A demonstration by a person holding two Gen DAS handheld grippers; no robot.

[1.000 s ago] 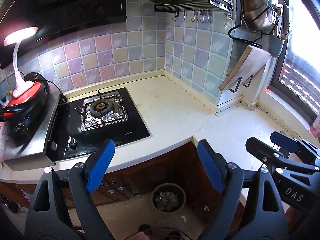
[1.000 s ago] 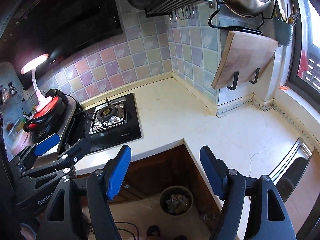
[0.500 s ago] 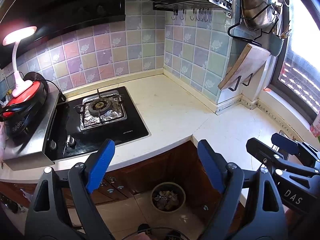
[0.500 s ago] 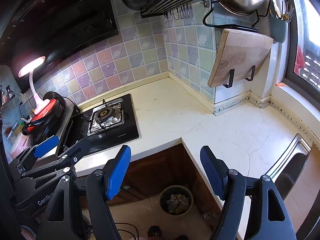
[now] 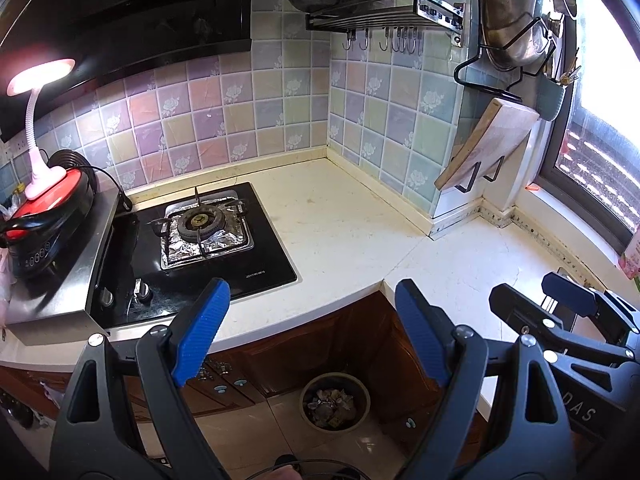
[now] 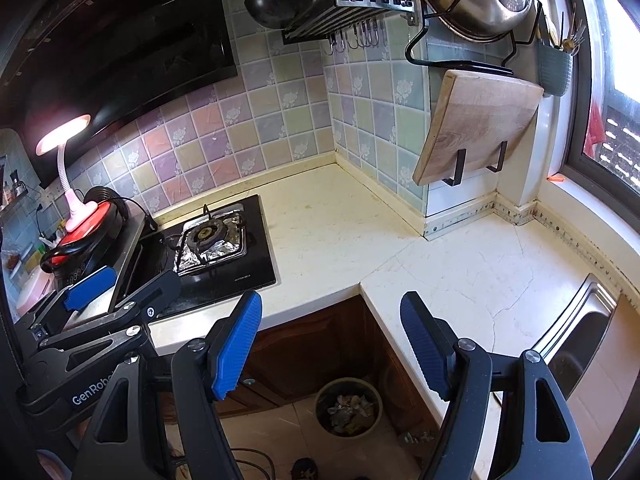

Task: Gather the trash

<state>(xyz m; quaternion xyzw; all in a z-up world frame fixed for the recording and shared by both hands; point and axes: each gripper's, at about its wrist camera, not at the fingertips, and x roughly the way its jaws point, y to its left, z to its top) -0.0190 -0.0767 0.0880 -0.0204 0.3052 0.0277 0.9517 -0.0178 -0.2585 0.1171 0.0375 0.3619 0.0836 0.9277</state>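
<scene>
Left wrist view: the left gripper (image 5: 308,328) has its jaws spread wide with nothing between the blue pads (image 5: 200,332). At 6 o'clock, on the floor inside the counter's inner corner, stands a round trash bin (image 5: 335,400) containing crumpled trash (image 5: 330,402). The cream countertop (image 5: 340,224) runs from 9 to 3 o'clock. A gas hob (image 5: 192,252) with a foil-lined burner (image 5: 200,224) lies at 10 o'clock. The right gripper (image 5: 560,312) enters at 3 o'clock, over the counter.

Right wrist view: the right gripper (image 6: 332,340) also stands wide apart and empty. The trash bin (image 6: 347,406) sits at 6 o'clock, directly below the gap between the pads. The left gripper (image 6: 120,292) appears at 9 o'clock, in front of the hob. A steel sink (image 6: 576,340) lies at 4 o'clock. A wooden cutting board (image 6: 476,128) hangs on wall brackets at 1 o'clock.
</scene>
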